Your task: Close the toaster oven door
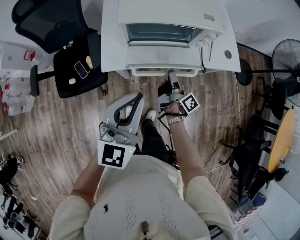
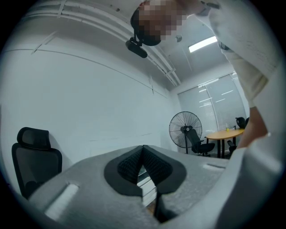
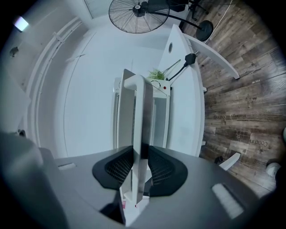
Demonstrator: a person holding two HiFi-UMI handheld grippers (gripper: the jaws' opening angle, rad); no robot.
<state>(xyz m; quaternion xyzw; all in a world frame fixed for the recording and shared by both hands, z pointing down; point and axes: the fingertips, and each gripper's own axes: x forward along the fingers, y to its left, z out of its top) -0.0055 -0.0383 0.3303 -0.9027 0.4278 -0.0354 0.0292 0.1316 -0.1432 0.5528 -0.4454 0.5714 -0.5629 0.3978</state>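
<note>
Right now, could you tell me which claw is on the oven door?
The right claw: it clamps the door handle, while the left claw is shut on nothing, held back from the oven.

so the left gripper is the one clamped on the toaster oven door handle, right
No, it is the right gripper that is clamped on the toaster oven door handle; the right gripper view shows the bar between its jaws. The left gripper is shut with nothing in it.
</note>
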